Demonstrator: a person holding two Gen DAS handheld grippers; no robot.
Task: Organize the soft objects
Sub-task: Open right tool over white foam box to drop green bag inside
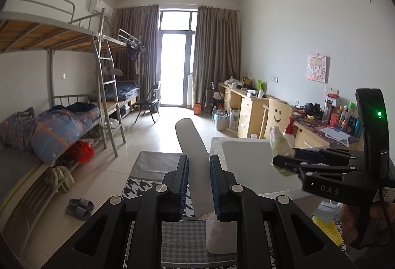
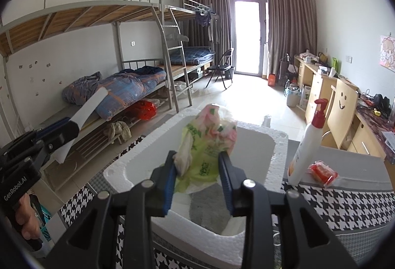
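Observation:
My right gripper [image 2: 197, 154] is shut on a soft pack [image 2: 205, 143] in crumpled green and pink plastic. It holds the pack over the hollow of a white foam box [image 2: 279, 153] on the table. In the left wrist view the same pack [image 1: 277, 140] sticks up from the right gripper [image 1: 281, 160] above the box [image 1: 217, 145]. My left gripper [image 1: 198, 158] is shut on a flat white foam board [image 1: 190, 135], tilted up and away to the left of the box. In the right wrist view the board [image 2: 90, 106] juts from the left gripper [image 2: 71, 124].
A houndstooth cloth [image 2: 345, 204] covers the table. Right of the box stand a white pump bottle [image 2: 306, 145] with a red top and a red packet [image 2: 323, 172]. A yellow item [image 1: 328, 229] lies near the right hand. Bunk beds [image 1: 61, 125] line the left wall, desks [image 1: 249, 106] the right.

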